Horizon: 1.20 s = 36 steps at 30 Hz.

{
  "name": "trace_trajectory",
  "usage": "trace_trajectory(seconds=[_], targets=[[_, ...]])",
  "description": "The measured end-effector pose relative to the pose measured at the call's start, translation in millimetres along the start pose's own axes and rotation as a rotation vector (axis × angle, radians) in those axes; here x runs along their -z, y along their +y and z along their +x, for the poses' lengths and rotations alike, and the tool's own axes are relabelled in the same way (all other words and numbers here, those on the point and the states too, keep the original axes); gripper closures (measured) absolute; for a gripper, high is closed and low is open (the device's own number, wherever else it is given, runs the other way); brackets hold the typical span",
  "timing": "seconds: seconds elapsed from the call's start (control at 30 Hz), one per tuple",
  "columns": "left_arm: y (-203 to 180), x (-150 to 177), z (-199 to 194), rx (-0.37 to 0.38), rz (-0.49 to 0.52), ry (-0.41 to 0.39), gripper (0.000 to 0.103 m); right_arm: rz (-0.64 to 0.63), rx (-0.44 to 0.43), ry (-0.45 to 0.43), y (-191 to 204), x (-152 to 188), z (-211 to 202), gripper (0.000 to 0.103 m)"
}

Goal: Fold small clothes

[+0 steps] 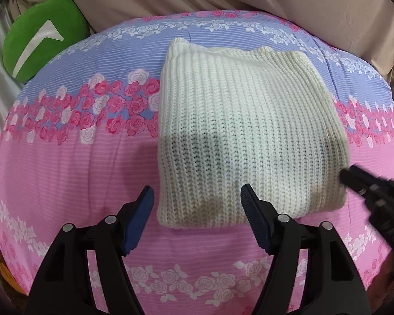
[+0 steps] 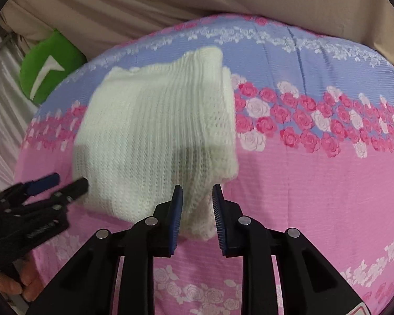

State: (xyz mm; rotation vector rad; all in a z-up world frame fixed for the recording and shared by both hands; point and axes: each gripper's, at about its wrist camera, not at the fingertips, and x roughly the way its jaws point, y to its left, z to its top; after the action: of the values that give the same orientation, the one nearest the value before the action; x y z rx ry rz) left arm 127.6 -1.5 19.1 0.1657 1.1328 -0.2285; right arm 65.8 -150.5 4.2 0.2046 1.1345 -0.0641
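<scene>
A: Where's the knit?
B: The folded white knit (image 1: 239, 131) lies flat on the flowered bedspread (image 1: 65, 170).
A: The grippers?
B: Left gripper (image 1: 197, 204) gapes wide at its near-left corner, gripping nothing. Right gripper (image 2: 197, 199) is narrow, straddling the near-right corner; a grip can't be told.

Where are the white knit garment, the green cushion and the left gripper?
white knit garment (image 1: 239, 120), left wrist view, centre of its ribbed top layer.
green cushion (image 1: 39, 44), left wrist view, its green face.
left gripper (image 1: 197, 210), left wrist view, midway between the blue-padded fingertips.
</scene>
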Motion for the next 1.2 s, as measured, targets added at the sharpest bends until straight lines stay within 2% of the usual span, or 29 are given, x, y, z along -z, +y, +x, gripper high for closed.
trace_trajectory(seconds=[0.07,0.13,0.27,0.5,0.87,1.2], targets=[[-1.7,2.0,-4.8,-0.015,-0.002,-0.013,0.037,-0.007,0.024,0.091,-2.1,8.0,34.3,0.081],[-3.8,2.6,-7.6,-0.032,0.003,-0.018,0.037,0.024,0.012,0.081,-6.7,9.2,36.4,0.079],[-6.8,6.7,-19.5,-0.076,0.015,-0.060,0.037,0.045,-0.010,-0.001,-3.3,8.1,-8.0,0.080],[-9.1,16.8,-27.0,-0.092,-0.018,-0.074,0.037,0.042,0.016,-0.077,9.8,37.8,-56.0,0.078],[-31.9,33.7,-30.0,-0.095,-0.009,-0.075,0.037,0.030,0.048,-0.067,16.7,56.5,-51.9,0.073],[-34.9,44.1,-27.5,-0.114,-0.028,-0.070,0.037,0.010,0.067,-0.061,21.9,64.2,-46.2,0.072]])
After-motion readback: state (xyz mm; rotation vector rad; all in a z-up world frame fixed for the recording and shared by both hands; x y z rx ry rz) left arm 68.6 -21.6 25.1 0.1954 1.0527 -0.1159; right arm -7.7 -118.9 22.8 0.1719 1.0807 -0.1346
